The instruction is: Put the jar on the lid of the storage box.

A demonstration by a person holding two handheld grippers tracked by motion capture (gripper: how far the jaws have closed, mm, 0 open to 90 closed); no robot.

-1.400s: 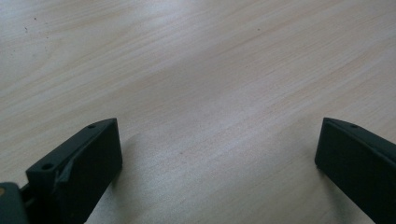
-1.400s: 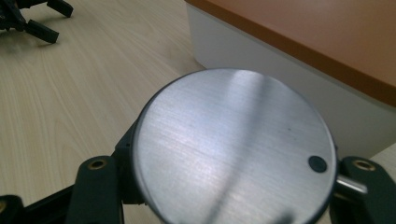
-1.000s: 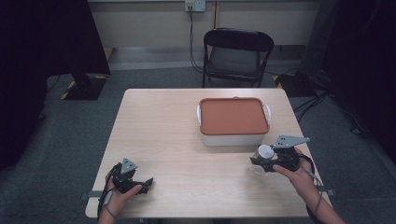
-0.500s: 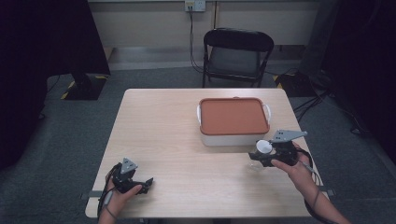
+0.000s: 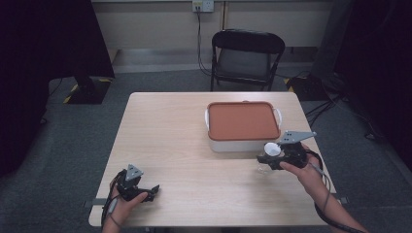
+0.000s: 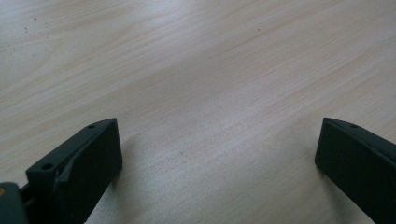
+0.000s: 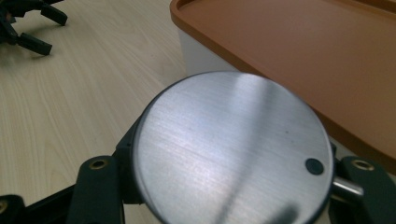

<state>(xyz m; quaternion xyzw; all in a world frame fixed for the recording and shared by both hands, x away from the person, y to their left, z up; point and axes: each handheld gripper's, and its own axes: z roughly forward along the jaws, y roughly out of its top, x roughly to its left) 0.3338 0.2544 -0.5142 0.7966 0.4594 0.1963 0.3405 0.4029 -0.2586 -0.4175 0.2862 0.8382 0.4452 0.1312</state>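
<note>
Pinching a round silver lid (image 7: pixel 232 149) in the right gripper (image 5: pixel 277 158) beside the orange-lidded box (image 5: pixel 243 121), left gripper (image 5: pixel 141 190) spread wide.

One table (image 5: pixel 184 145), light wood. On it, one white container (image 5: pixel 243 142) with one orange lid (image 5: pixel 243 120); two white handles show on the container, one at each end.

One small jar with a round brushed-metal lid (image 7: pixel 232 149), just beside the container's near edge, between the jaws of one gripper.

Two grippers: the right gripper (image 5: pixel 266 158) near the container's near right corner, the left gripper (image 5: pixel 151 190) well apart from the container, at the table's near edge. Two black jaws on each.

One black folding chair (image 5: pixel 247 58), beyond the container, off the table.

One wall socket (image 5: pixel 202 6), beyond the chair.
</note>
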